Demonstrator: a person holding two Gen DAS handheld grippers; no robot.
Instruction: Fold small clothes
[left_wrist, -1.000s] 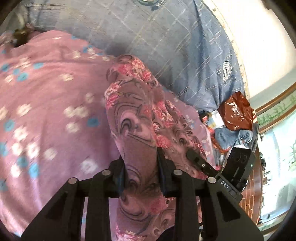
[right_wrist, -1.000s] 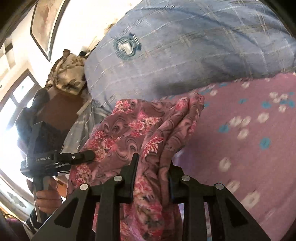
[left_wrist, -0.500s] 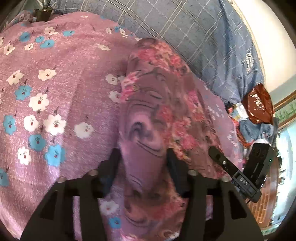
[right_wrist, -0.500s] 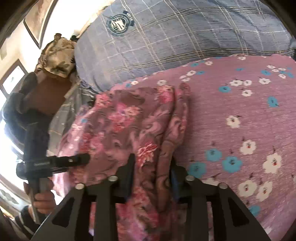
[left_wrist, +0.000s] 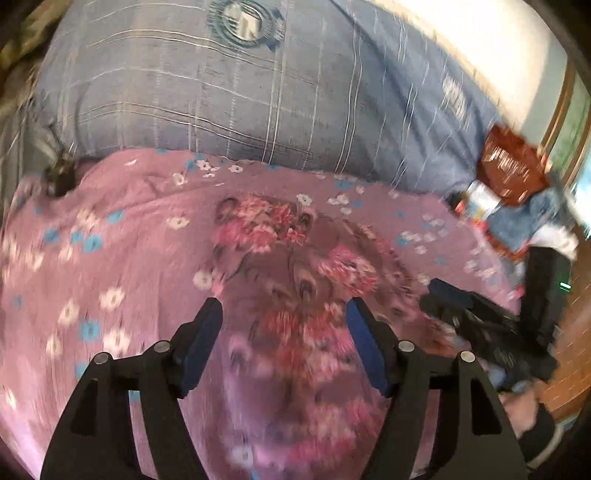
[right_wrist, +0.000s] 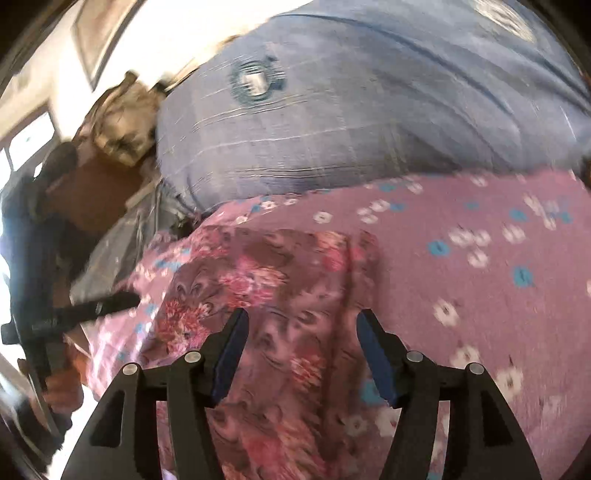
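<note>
On the bed (left_wrist: 110, 258), both fingers (left_wrist: 207, 332) (right_wrist: 373, 343) wide apart, holding nothing, so folded flowery cloth (left_wrist: 295, 280) lies flat.

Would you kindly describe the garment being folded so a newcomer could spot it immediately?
Start at the blue plaid pillow; in front of it spreads a mauve bedsheet dotted with small white and blue flowers. On that sheet lies the folded garment, darker, with large pink-red blooms and swirls.

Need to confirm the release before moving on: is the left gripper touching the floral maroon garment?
Apart. In the left wrist view the left gripper is open, and gaps show between both pads and the floral maroon garment.
</note>
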